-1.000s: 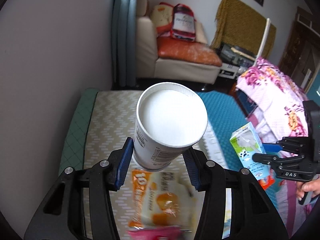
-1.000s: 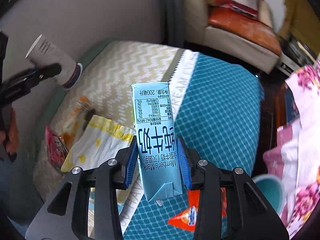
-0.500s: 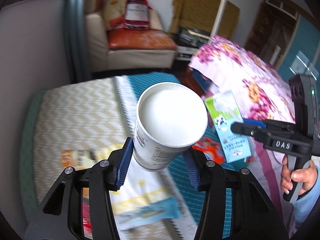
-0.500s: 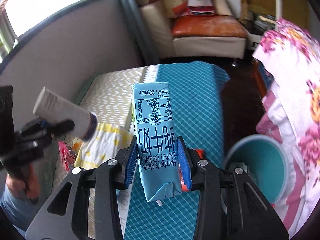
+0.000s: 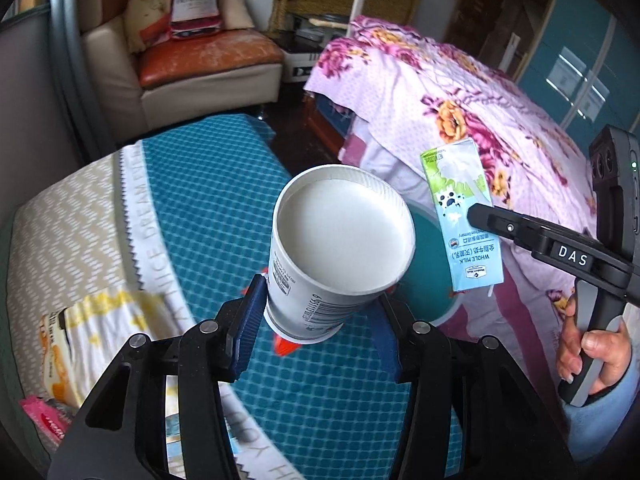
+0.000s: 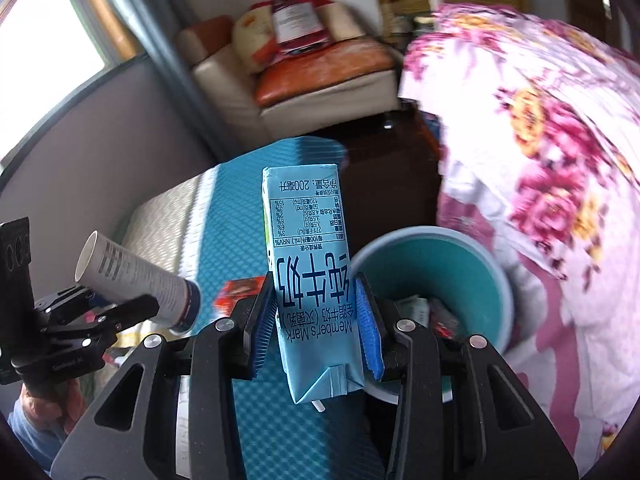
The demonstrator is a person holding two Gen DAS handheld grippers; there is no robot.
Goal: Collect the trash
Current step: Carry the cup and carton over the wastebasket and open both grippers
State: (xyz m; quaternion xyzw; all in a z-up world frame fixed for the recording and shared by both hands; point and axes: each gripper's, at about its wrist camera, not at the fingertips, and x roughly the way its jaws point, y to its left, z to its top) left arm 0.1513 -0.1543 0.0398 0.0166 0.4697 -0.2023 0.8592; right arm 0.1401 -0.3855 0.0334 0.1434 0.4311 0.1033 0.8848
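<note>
Left gripper [image 5: 316, 332] fingers clamp the paper cup [image 5: 340, 256], right gripper [image 6: 316, 322] fingers clamp the milk carton [image 6: 310, 280] beside the teal bin [image 6: 432, 240]; advise centring each over the rim before releasing.

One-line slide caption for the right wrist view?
Right hand-held gripper carries a blue milk carton toward the teal bin.

Bin [image 6: 476, 248] contents blurred; cup [image 5: 340, 256] hides bin.
</note>
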